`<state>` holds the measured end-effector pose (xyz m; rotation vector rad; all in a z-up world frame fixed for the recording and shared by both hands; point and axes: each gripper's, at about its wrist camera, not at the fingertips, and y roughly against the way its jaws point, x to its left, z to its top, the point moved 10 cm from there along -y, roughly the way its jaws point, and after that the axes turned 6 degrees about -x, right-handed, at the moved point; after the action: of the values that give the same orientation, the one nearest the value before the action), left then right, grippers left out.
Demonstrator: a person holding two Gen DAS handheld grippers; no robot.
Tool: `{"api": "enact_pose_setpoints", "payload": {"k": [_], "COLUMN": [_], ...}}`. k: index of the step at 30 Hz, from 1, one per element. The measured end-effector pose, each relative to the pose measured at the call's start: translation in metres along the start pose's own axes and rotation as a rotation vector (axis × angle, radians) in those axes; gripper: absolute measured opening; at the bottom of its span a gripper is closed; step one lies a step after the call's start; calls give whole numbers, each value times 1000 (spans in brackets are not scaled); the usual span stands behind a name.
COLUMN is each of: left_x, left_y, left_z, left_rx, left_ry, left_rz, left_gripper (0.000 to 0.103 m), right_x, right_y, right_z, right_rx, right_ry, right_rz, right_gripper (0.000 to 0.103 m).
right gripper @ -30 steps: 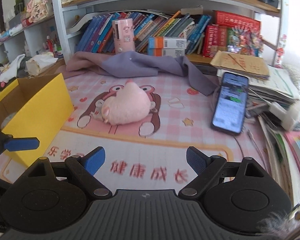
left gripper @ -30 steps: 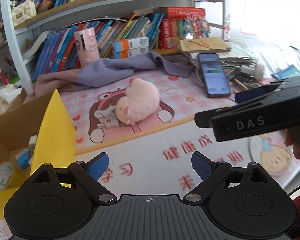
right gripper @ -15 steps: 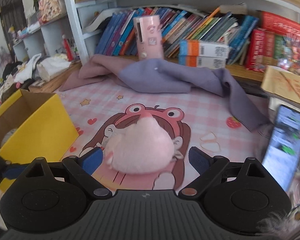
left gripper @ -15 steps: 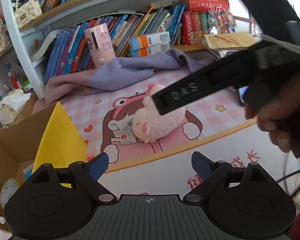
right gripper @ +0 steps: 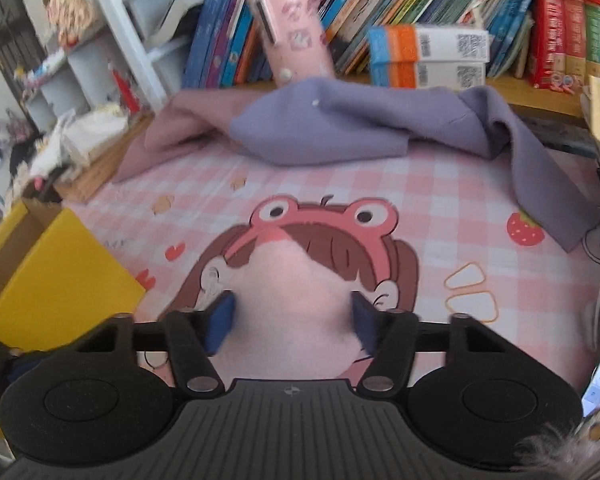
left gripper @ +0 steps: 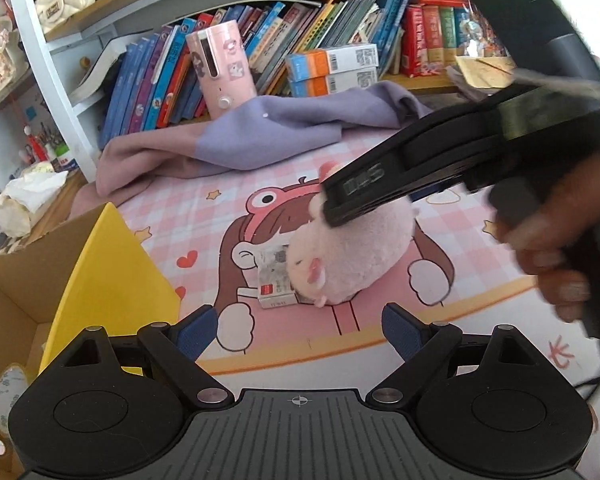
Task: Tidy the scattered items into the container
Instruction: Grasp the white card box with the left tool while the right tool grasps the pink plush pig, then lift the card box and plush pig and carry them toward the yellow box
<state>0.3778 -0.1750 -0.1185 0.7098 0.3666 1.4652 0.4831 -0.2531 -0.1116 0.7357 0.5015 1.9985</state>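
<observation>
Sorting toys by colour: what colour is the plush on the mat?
Pale pink; the plush shows best in the left wrist view.

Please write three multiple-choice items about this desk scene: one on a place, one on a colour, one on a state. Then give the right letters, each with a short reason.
1. Where does the small white and red paper packet lie?
A. in the box
B. against the soft pink plush toy
C. on the shelf

2. What colour is the outer wall of the cardboard box?
A. yellow
B. green
C. white

3. How do the right tongs stand?
A. far from the toy
B. holding the cloth
C. around the toy

Answers:
1 B, the packet touches the toy's face side on the mat.
2 A, the wall shows yellow in both views.
3 C, the blue pads flank the toy, closing; the left tongs hang open, empty.
</observation>
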Motion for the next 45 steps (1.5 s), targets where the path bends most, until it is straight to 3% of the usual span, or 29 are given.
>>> {"api": "enact_pose_setpoints", "payload": {"k": [4, 10, 21, 23, 31, 45], "left_x": [1, 10, 27, 28, 27, 25], "left_y": [-17, -47, -84, -85, -72, 9], "left_z": [2, 1, 4, 4, 8, 24], "left_rx": [25, 78, 110, 107, 73, -38], "left_ry": [14, 87, 166, 184, 205, 215], "left_rz": [14, 48, 66, 49, 13, -70], "left_gripper": [79, 58, 39, 29, 28, 28], "right_x": [-16, -35, -32, -30, -26, -6], "right_y": [15, 28, 30, 30, 35, 78], "right_z": [9, 19, 8, 5, -4, -11], "right_rx": [-63, -102, -77, -72, -47, -93], "right_ry": [21, 9, -20, -17, 18, 71], "right_rz": [-62, -102, -73, -68, -73, -83], "right_gripper": [50, 50, 50, 50, 50, 50]}}
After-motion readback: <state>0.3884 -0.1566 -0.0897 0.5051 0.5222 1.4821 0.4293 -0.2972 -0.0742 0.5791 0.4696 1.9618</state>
